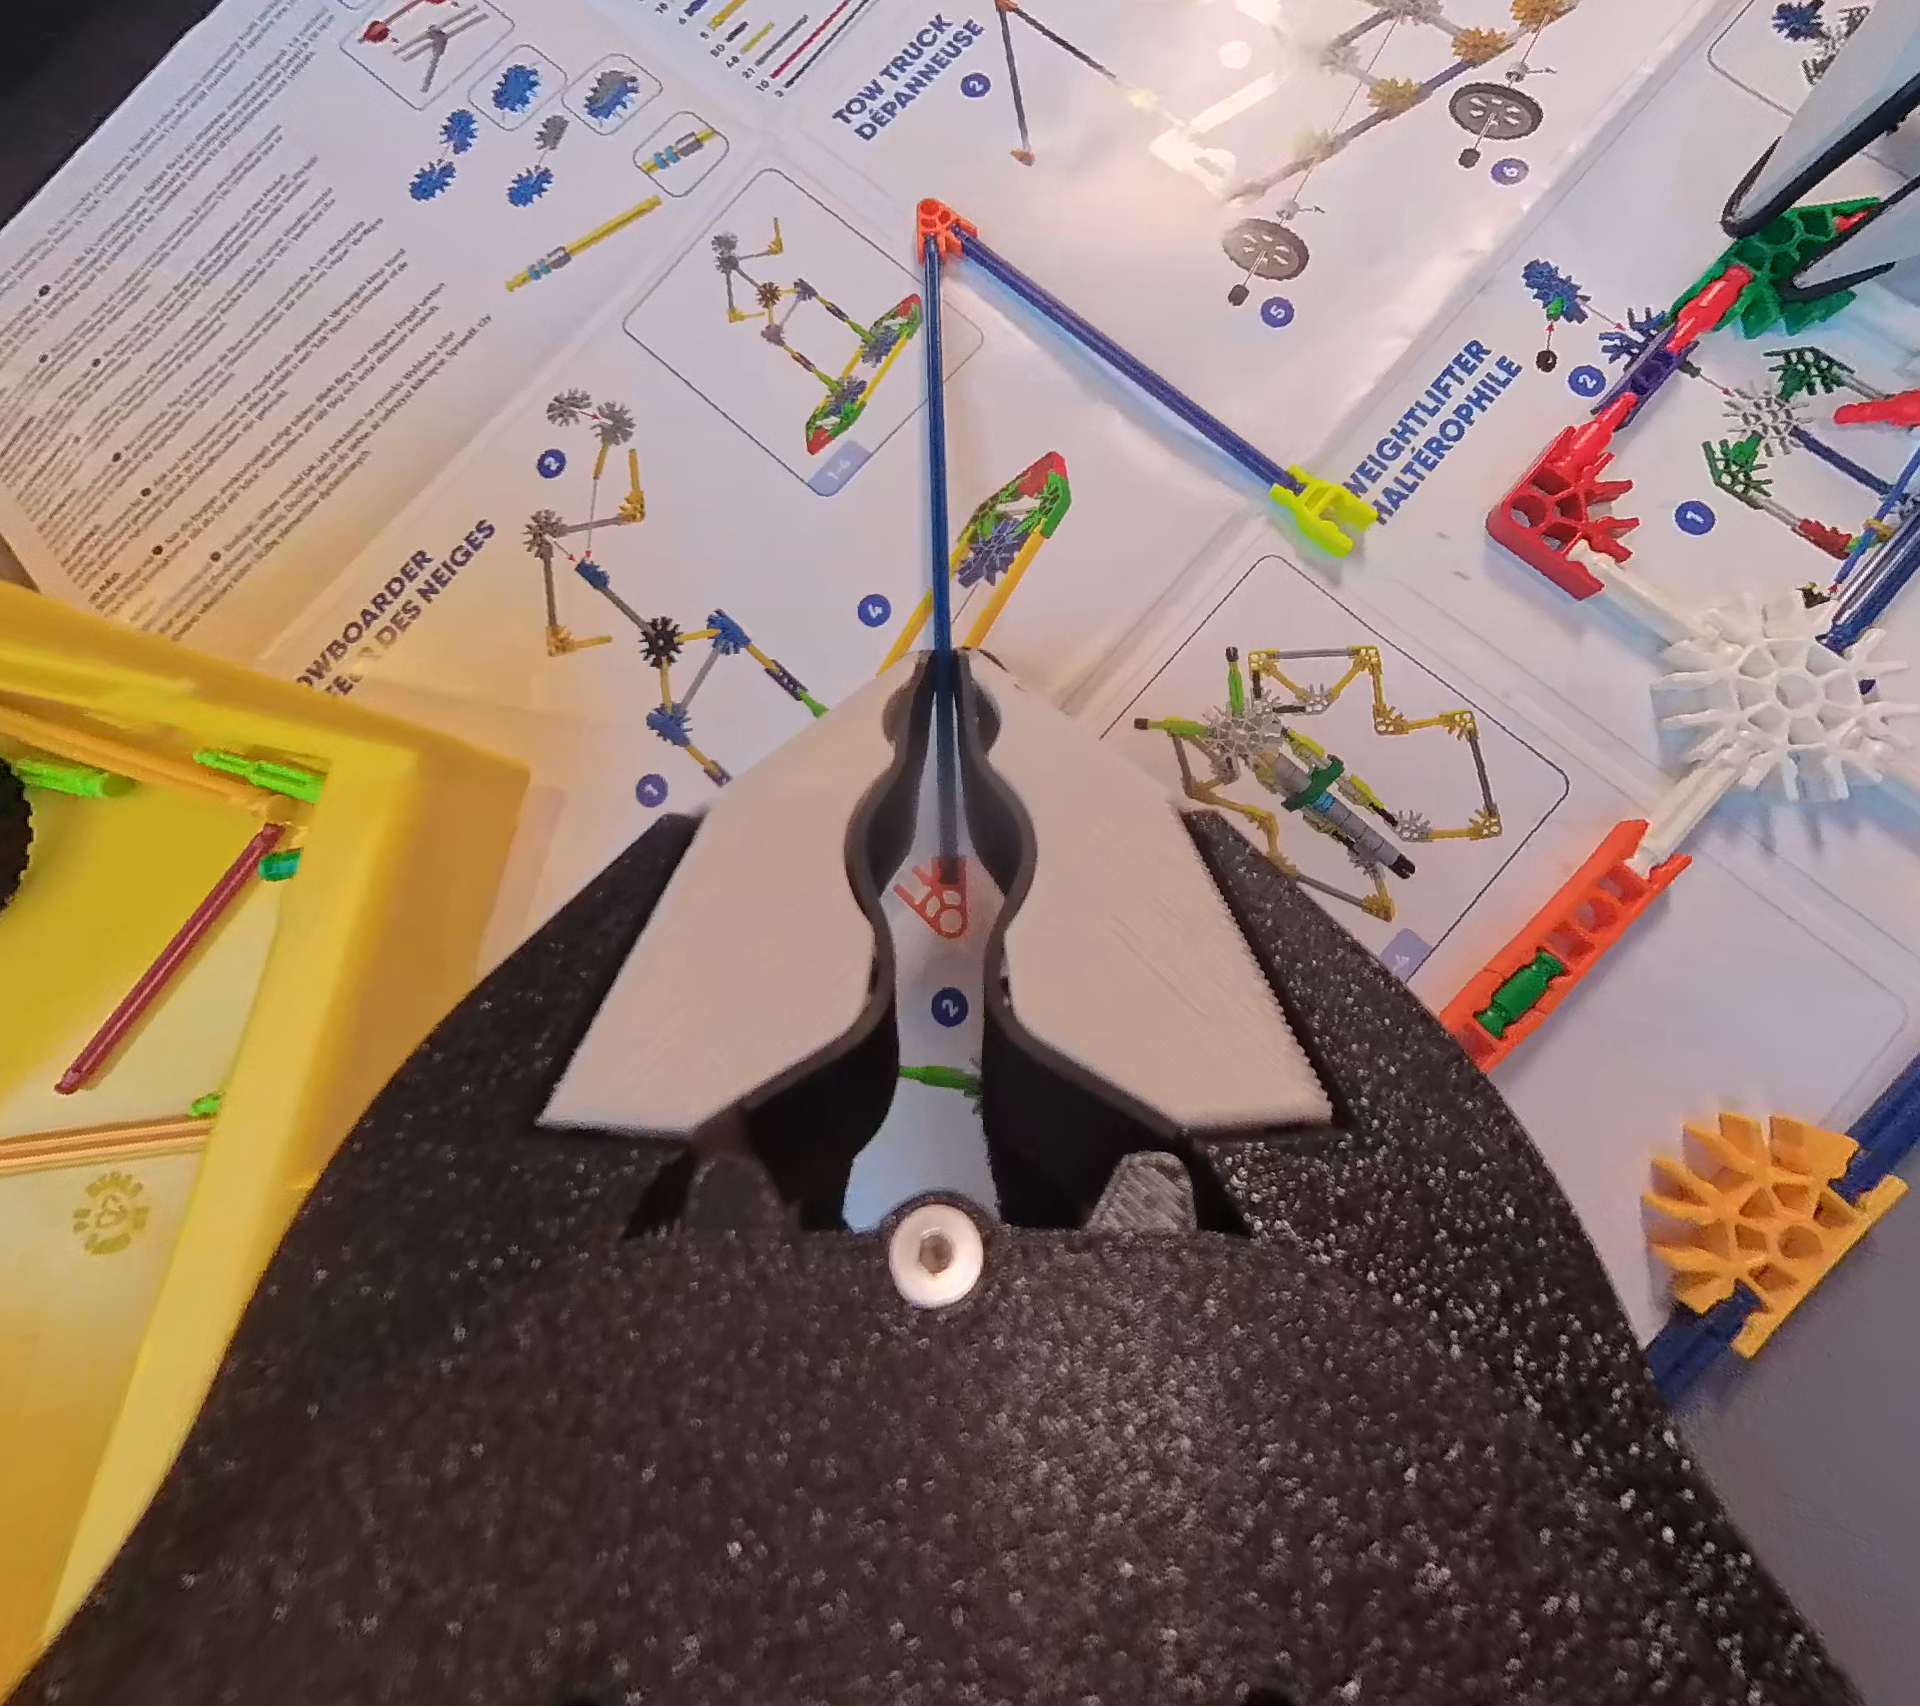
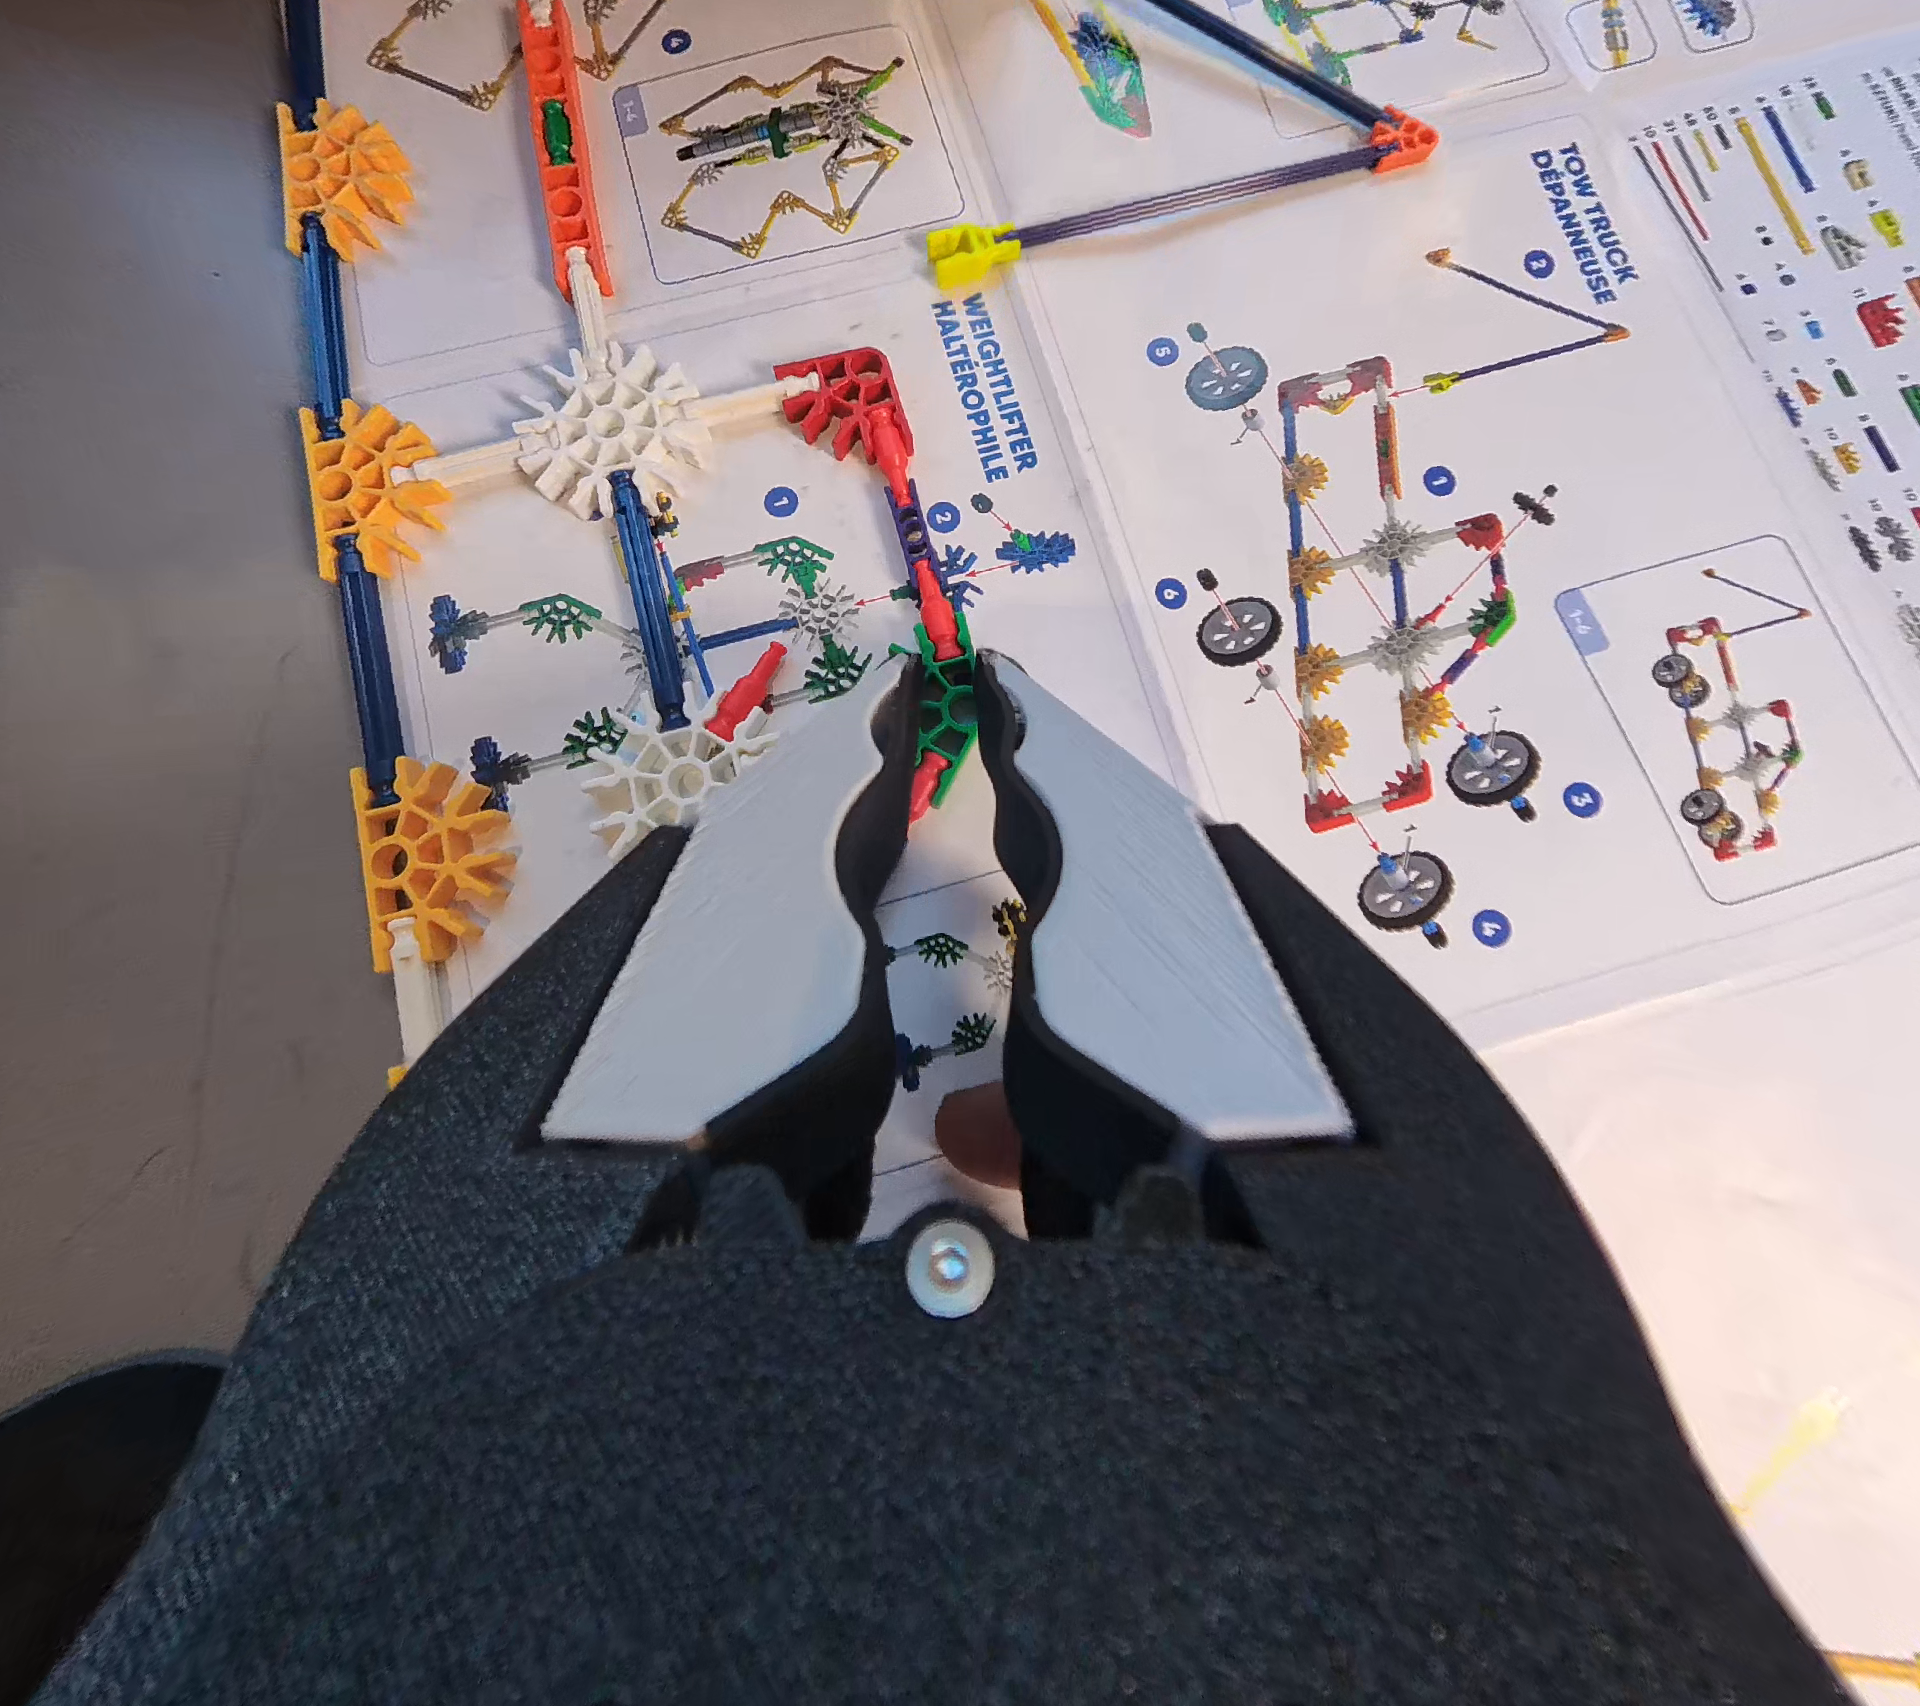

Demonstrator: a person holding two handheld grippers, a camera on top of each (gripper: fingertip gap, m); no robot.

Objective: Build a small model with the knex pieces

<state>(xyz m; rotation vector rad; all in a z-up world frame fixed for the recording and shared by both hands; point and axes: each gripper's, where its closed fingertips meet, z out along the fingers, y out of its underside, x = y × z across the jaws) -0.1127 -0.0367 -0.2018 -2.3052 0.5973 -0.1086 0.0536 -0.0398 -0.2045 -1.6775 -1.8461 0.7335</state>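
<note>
My left gripper [image 1: 943, 661] is shut on a thin blue rod [image 1: 935, 451]. The rod runs forward to an orange connector [image 1: 940, 222]. A second blue rod [image 1: 1122, 363] leads from that connector to a yellow-green clip [image 1: 1322, 503] lying on the instruction sheet [image 1: 1195, 222]. Another orange connector [image 1: 940, 900] sits on the held rod's near end, between the fingers. My right gripper [image 2: 940, 667] is shut on a green connector [image 2: 948, 716] joined by a red rod [image 2: 935, 612] to a flat rod-and-connector frame [image 2: 608, 430]. The same V-shaped rod pair [image 2: 1403, 139] shows in the right wrist view.
A yellow box [image 1: 343, 835] with loose rods stands at the left. The frame has yellow-orange connectors [image 2: 358, 493], white snowflake connectors [image 2: 675, 768], red corner pieces [image 2: 847, 404] and an orange bar [image 2: 561, 150]. The paper sheet [image 2: 1351, 981] covers the grey table [image 2: 156, 721]. There is about 15 cm between the tips of the two grippers. My left gripper's tips are some 11 cm from the orange bar [image 2: 561, 150].
</note>
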